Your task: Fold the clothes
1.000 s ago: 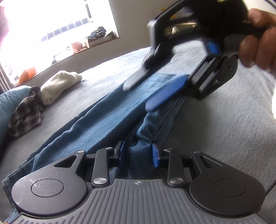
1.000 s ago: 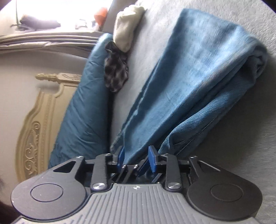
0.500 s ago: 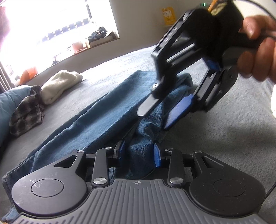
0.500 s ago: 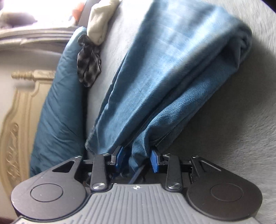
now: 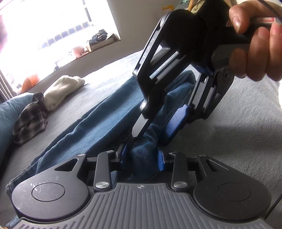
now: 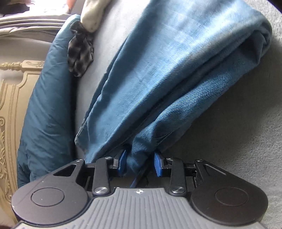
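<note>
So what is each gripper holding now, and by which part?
Both the left gripper and right gripper pinch the blue jeans at one bunched end.

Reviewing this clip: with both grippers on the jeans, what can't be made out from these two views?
- Left wrist view: the left gripper covers the near end of the jeans; the right gripper hides the fold behind it.
- Left wrist view: the window is blown out, so nothing outside shows.
- Right wrist view: the right gripper body hides the denim inside its grip.
- Right wrist view: the checked cloth and cream cloth are too bunched to identify.
</note>
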Demonstrator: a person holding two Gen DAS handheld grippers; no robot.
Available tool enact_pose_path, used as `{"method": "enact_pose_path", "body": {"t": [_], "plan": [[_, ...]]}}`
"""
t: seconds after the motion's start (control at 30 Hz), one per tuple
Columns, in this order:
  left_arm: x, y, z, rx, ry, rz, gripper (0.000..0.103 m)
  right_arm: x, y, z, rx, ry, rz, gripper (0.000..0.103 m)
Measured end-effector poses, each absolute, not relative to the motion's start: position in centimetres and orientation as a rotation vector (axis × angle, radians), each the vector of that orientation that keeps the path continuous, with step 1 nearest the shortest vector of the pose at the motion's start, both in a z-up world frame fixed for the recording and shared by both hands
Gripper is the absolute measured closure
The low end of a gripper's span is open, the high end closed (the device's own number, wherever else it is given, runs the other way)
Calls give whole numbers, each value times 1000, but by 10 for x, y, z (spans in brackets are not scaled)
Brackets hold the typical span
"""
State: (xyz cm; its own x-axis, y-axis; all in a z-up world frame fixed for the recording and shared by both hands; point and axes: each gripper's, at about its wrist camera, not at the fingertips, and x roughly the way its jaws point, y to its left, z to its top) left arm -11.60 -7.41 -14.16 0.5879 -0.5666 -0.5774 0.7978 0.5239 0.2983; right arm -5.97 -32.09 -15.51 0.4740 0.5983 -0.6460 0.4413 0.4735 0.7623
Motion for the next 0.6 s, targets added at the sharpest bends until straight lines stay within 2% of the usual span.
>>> {"method": "enact_pose_path", "body": {"t": [0.1,0.23,0.33,0.6], "plan": [[-116,-73,-142,582,441,-853,68,-62,-324,-157,1139,1124,110,68],[-115,-70,-139,570,440,-858,68,-62,-326,-164,1160,1096,85,82],[-111,-64,-128,511,435,-867,66,-68,-329,-164,1212,974,155,90],[-79,-49,-122,276,582,-901,65,-79,-329,-172,1002,791,289,94]]}}
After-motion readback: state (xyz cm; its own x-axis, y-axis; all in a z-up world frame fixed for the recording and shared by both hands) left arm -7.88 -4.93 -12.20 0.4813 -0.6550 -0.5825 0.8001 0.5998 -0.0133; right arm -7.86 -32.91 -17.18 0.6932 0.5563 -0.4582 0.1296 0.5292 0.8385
